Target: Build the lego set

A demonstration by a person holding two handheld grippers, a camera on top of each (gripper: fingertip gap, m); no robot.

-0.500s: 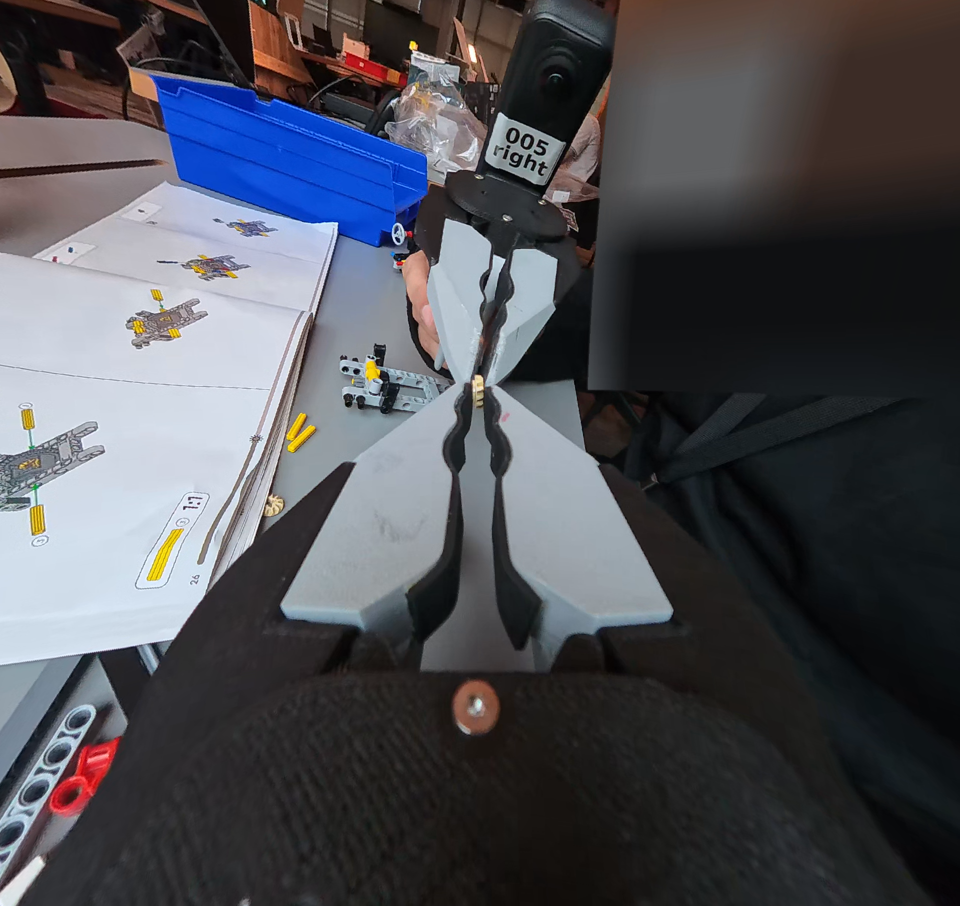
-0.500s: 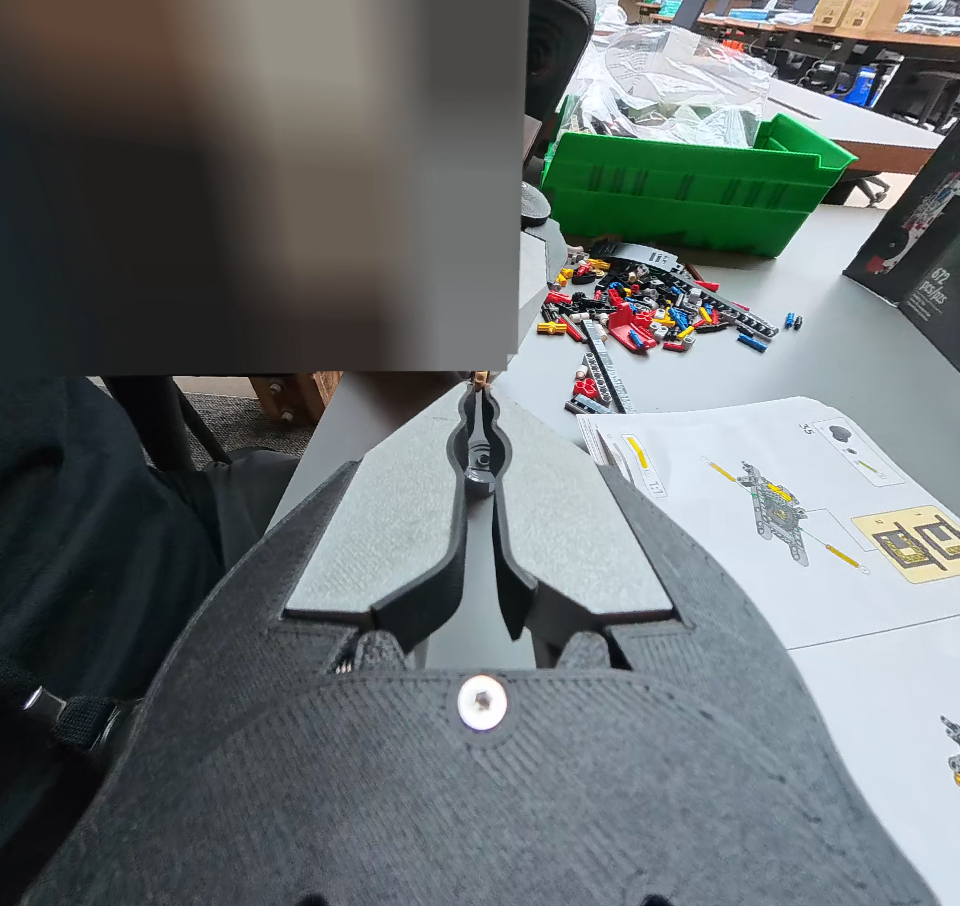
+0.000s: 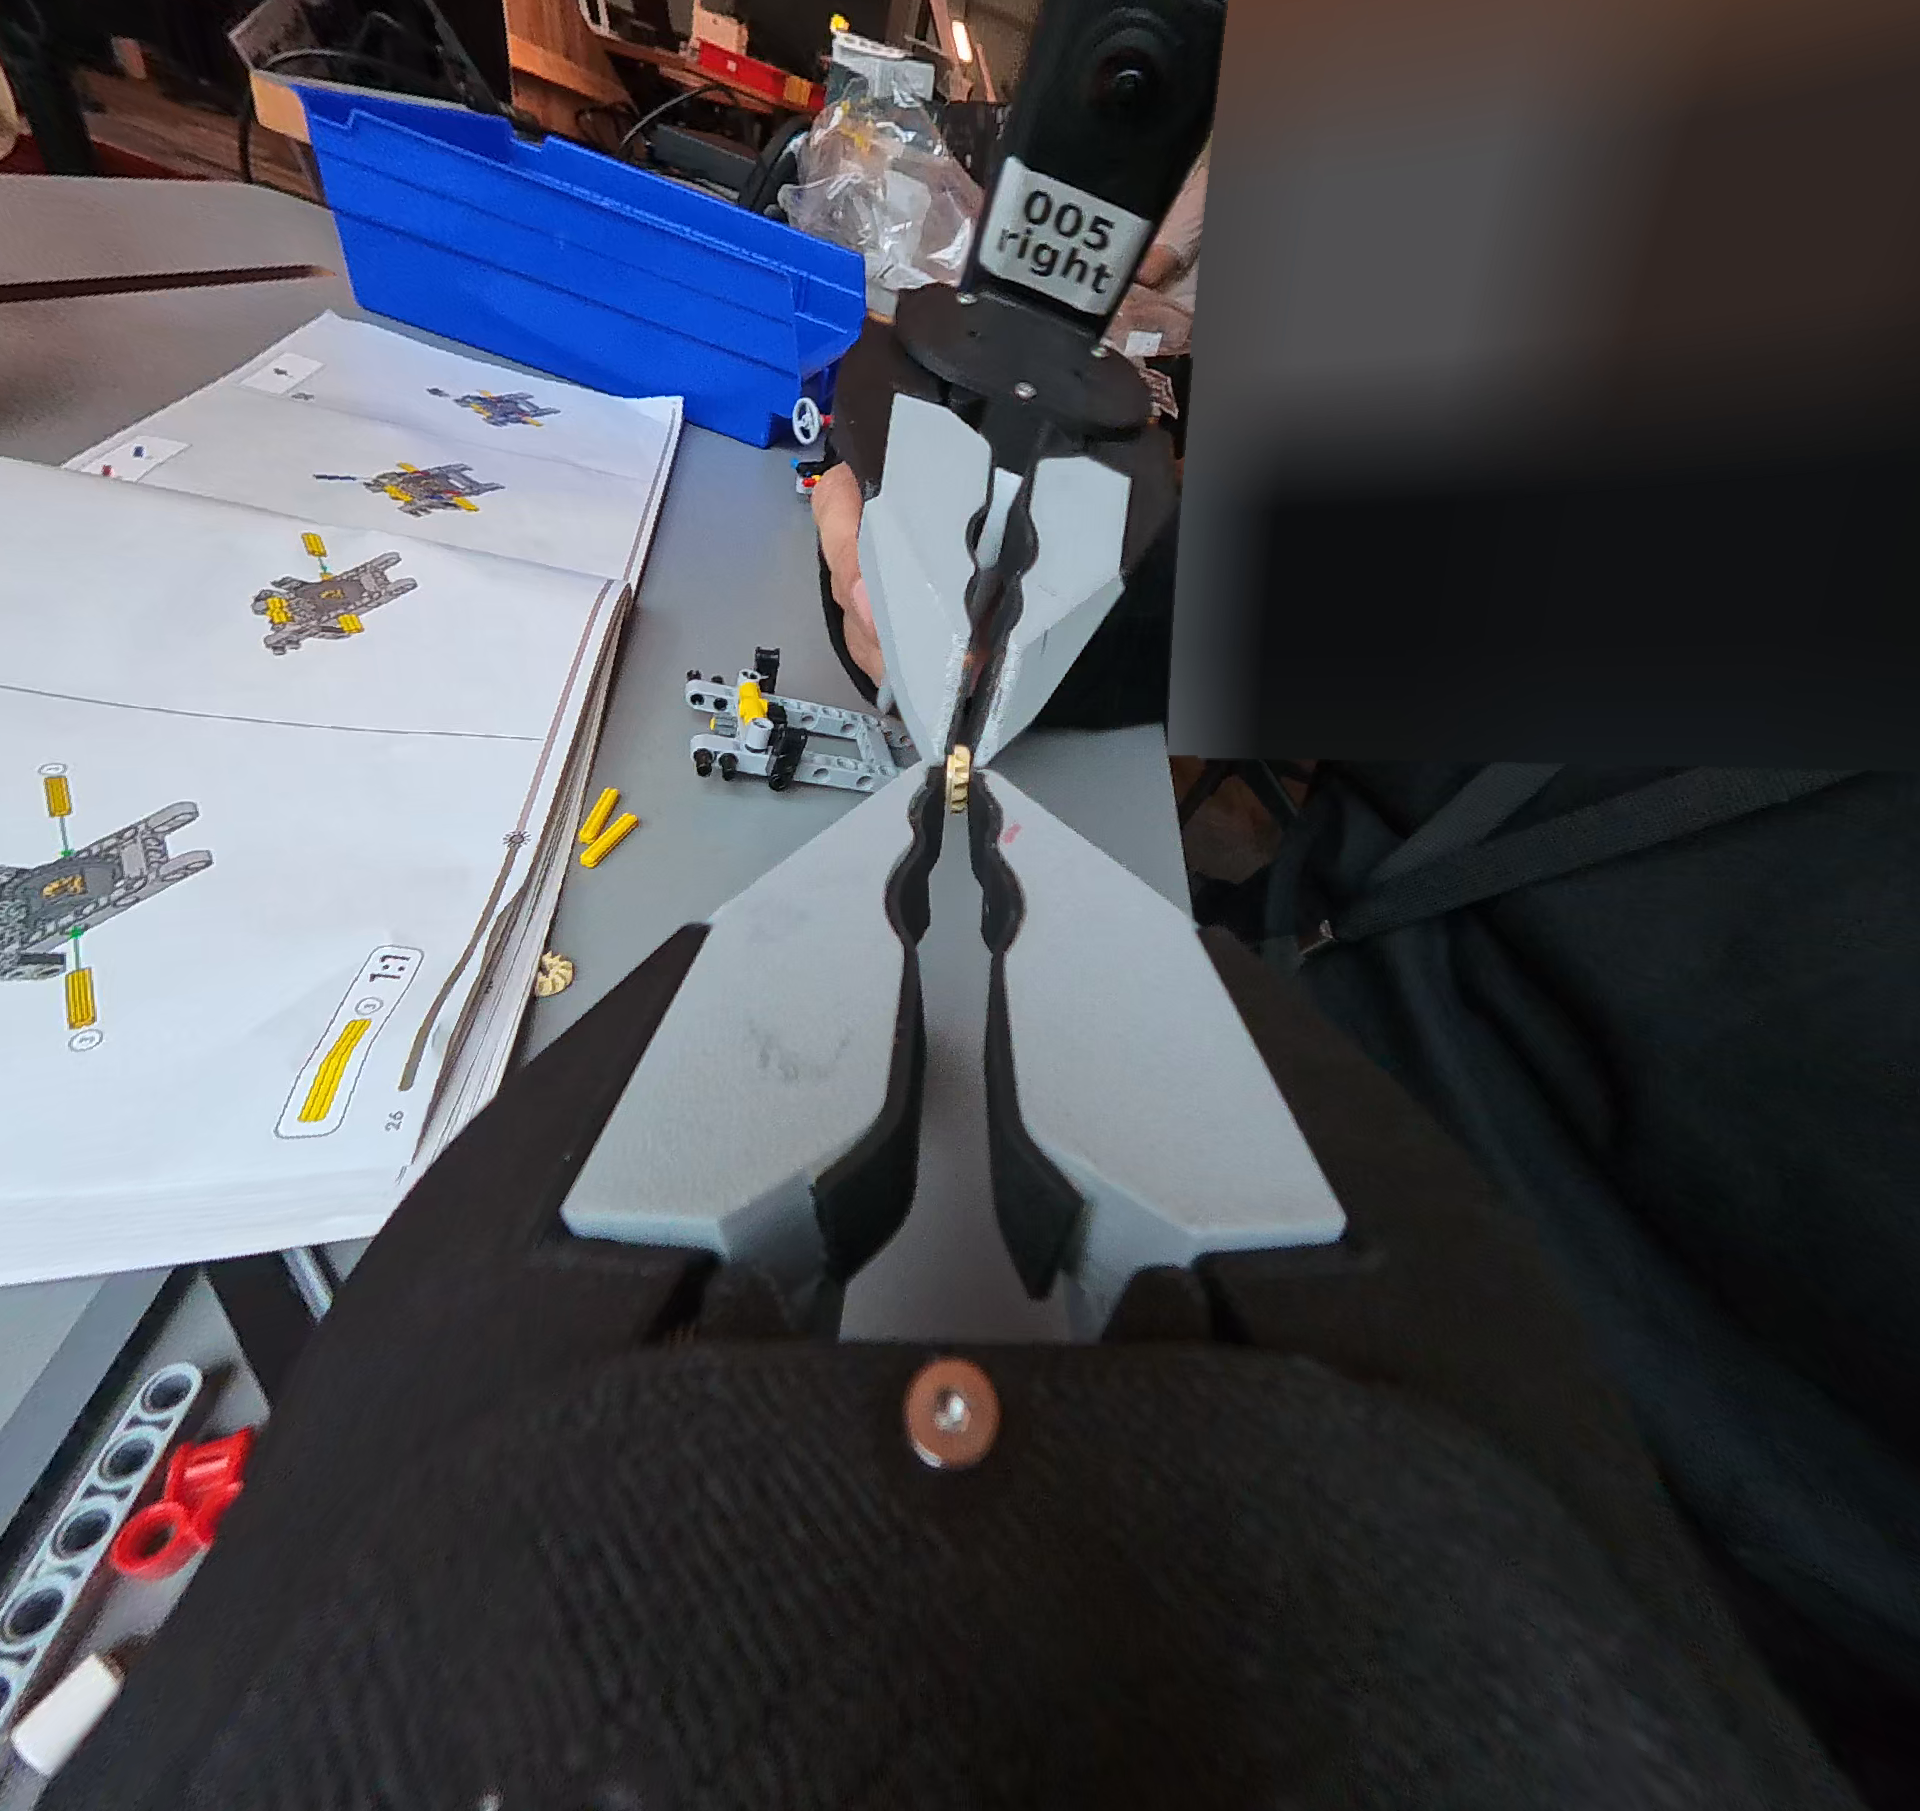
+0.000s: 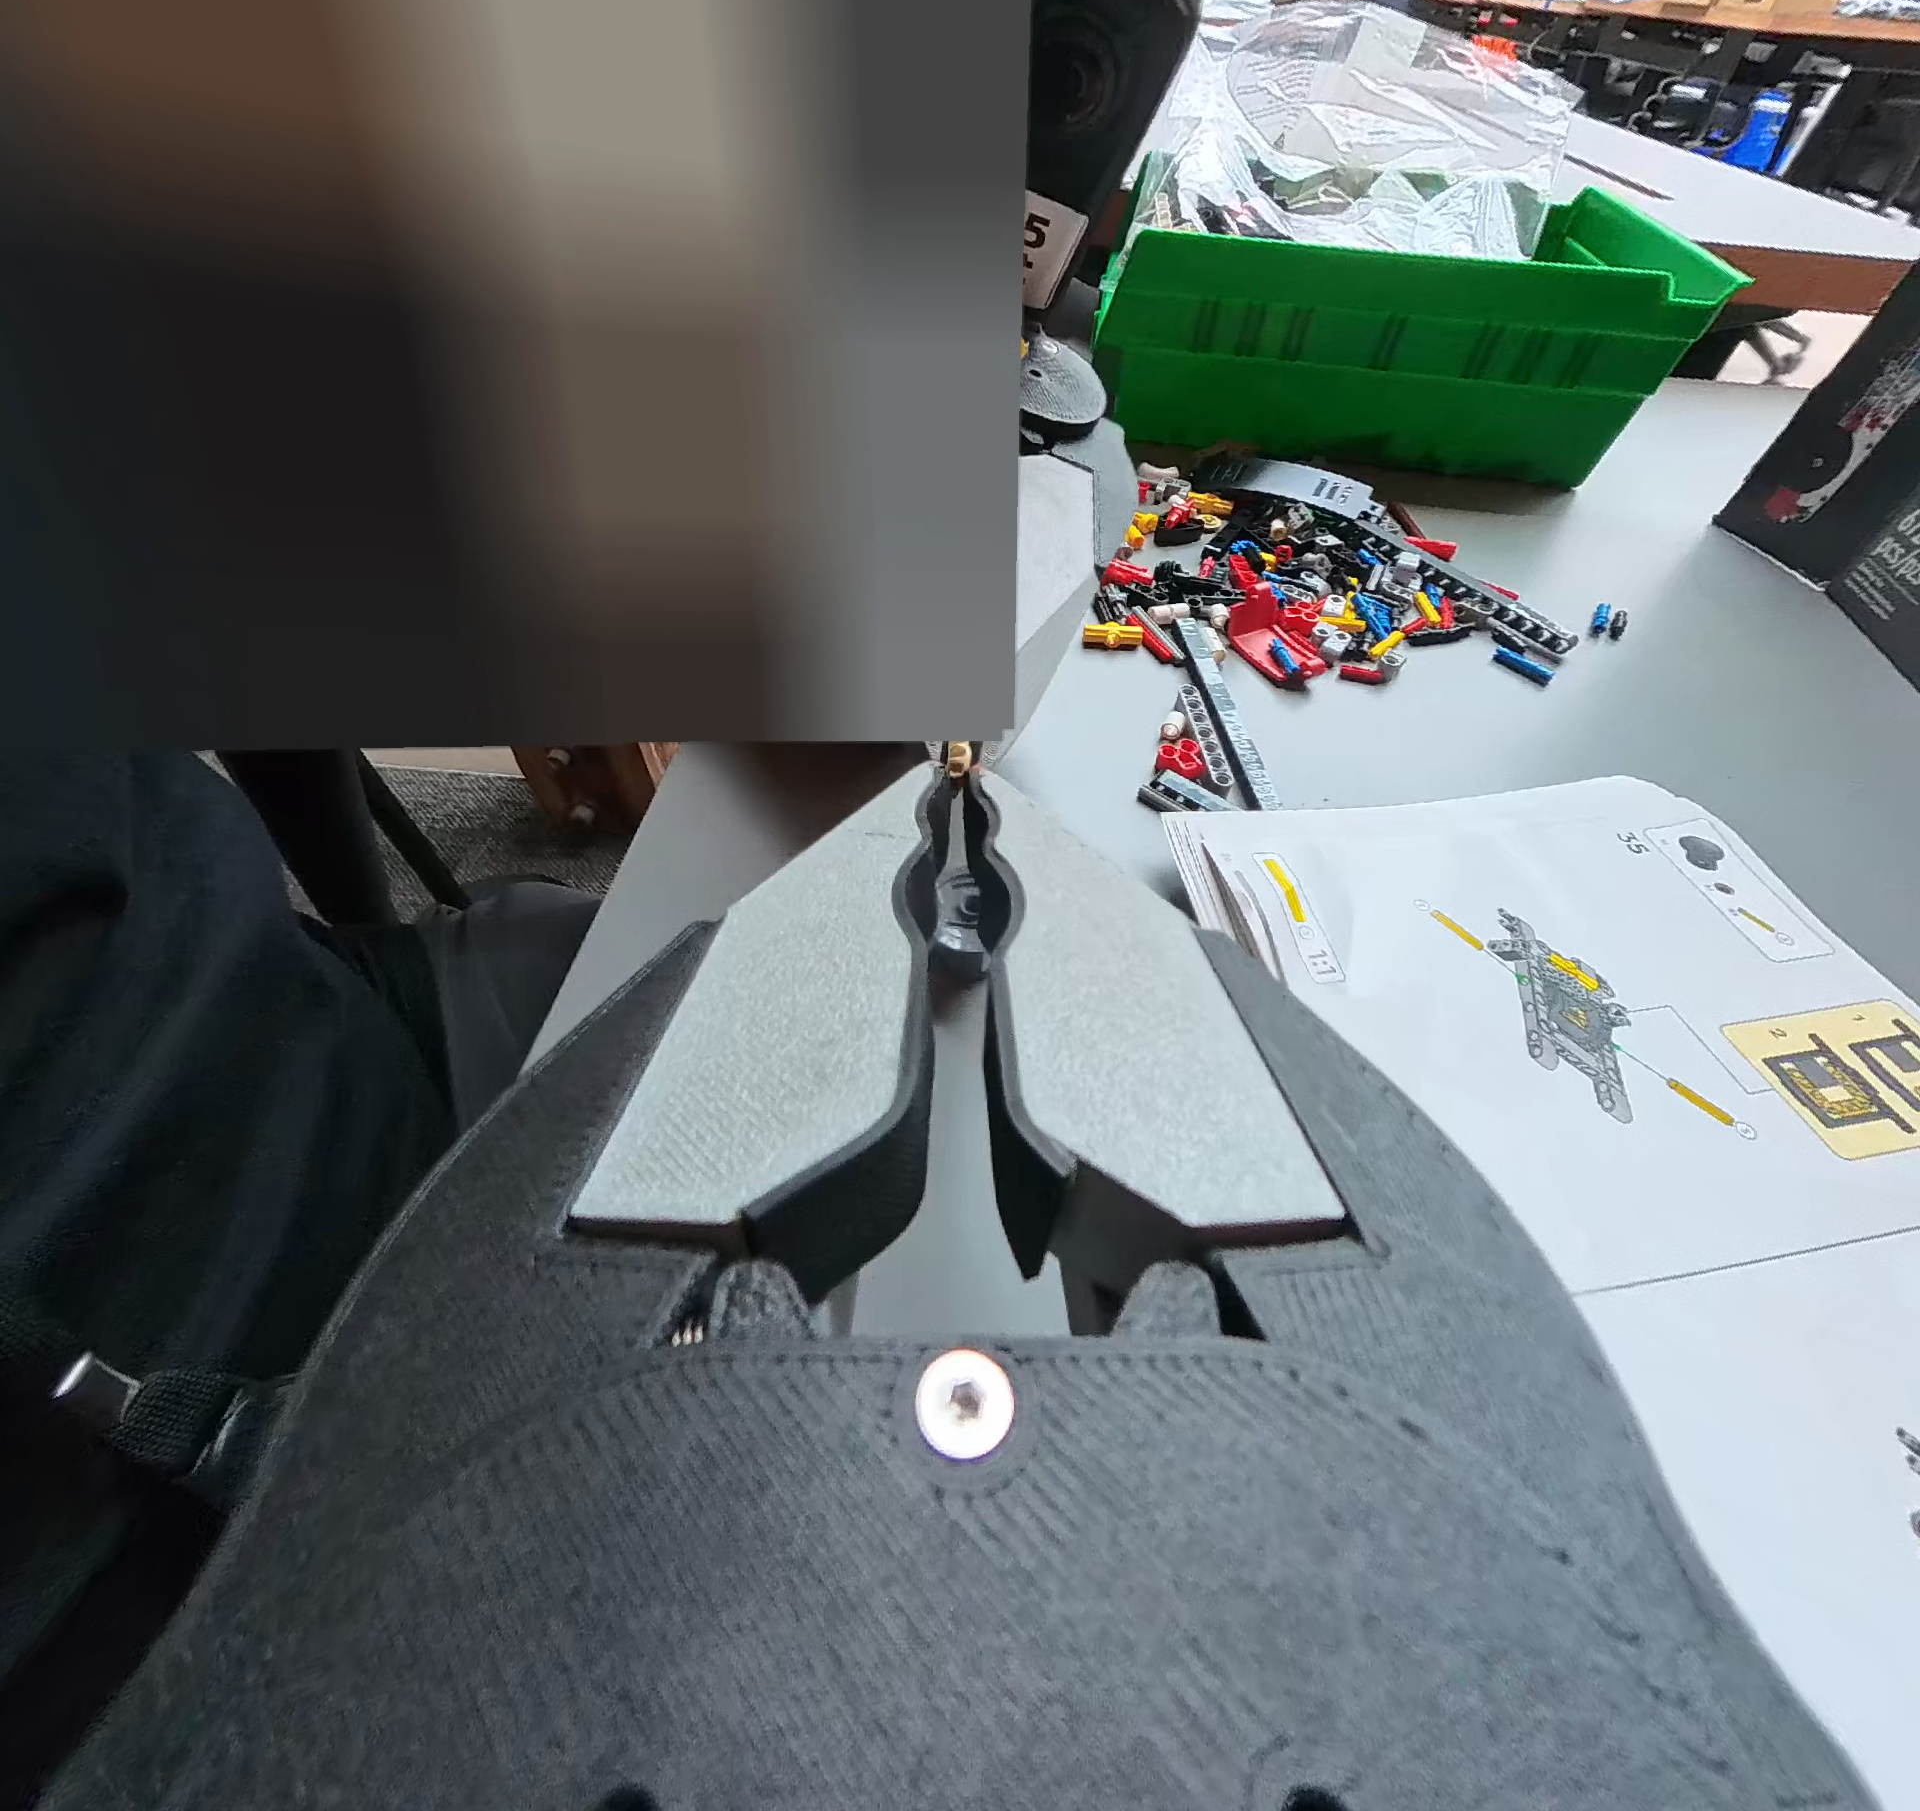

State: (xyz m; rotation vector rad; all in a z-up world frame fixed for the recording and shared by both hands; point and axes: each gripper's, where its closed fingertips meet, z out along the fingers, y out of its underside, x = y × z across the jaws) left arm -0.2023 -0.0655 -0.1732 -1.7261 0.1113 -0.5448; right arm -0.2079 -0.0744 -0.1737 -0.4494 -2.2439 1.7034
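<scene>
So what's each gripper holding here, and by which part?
Left gripper pinches a tan gear by its flat faces at the fingertips. Right gripper clamps a dark grey piece; exact part unclear.

blue bin (image 3: pixel 582 234): glossy plastic | booklet (image 3: pixel 260 722): matt paper | table (image 4: pixel 1714 722): smooth matt grey

The tan gear (image 3: pixel 958 781) between the two claw tips is too small to see well. A grey beam (image 3: pixel 73 1522) at the desk's near edge is cut off. The black box (image 4: pixel 1860 483) at the far right corner is cut off too.
</scene>
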